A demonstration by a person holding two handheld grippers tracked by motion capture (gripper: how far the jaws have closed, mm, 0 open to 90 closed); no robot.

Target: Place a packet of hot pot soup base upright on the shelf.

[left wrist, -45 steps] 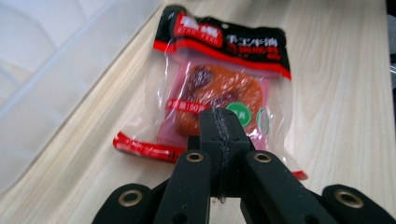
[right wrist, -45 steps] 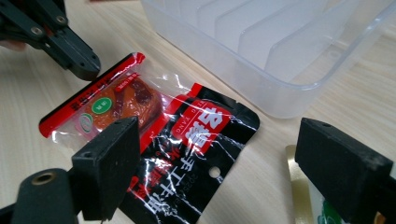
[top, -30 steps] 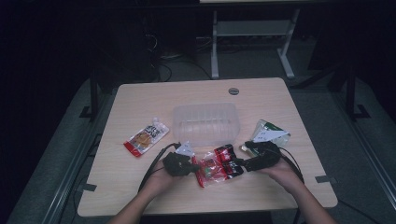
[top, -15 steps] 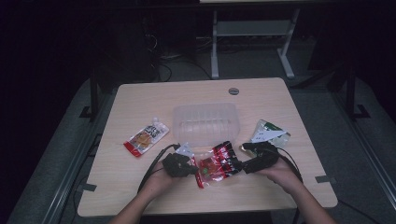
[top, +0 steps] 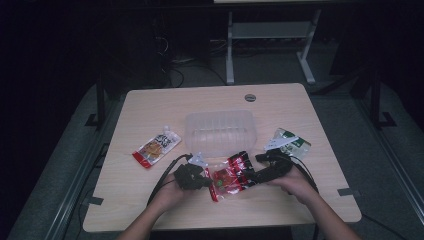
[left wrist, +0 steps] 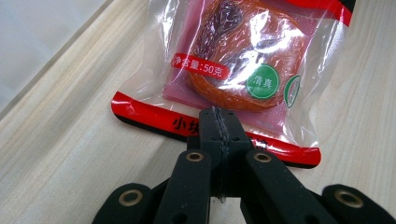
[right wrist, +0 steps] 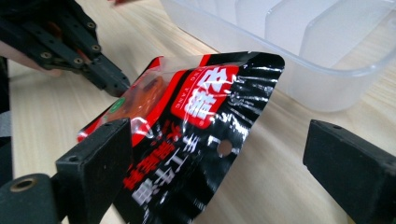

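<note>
Packet (top: 229, 177) is seen low in the middle of the high view, lying on the table (top: 150, 107) just below the tray (top: 220, 131), its long axis running from lower left to upper right of the frame. The left gripper (top: 204, 181) is clamped on the packet's lower-left seam; in the left gripper view the pads (left wrist: 218, 135) are pressed together on the red edge strip (left wrist: 154, 119), with the clear window and its orange contents stretching up the frame. The right gripper (top: 250, 172) is parked at the opposite, black end, and its jaws have just been opening: in the right gripper view they stand wide apart at the lower corners of the frame, the packet (right wrist: 187, 140) rising between them but pressed by neither. So the packet is held from the left end alone, and that hand is judged the one to carry it; the tray lies just up-frame from it.

Against the earlier high views, the packet's right end, pinched a second ago, is now let go, while the left hand is kept in place. Two other packets are left untouched, one (top: 156, 147) at the left, one (top: 290, 142) at the right of the tray.
</note>
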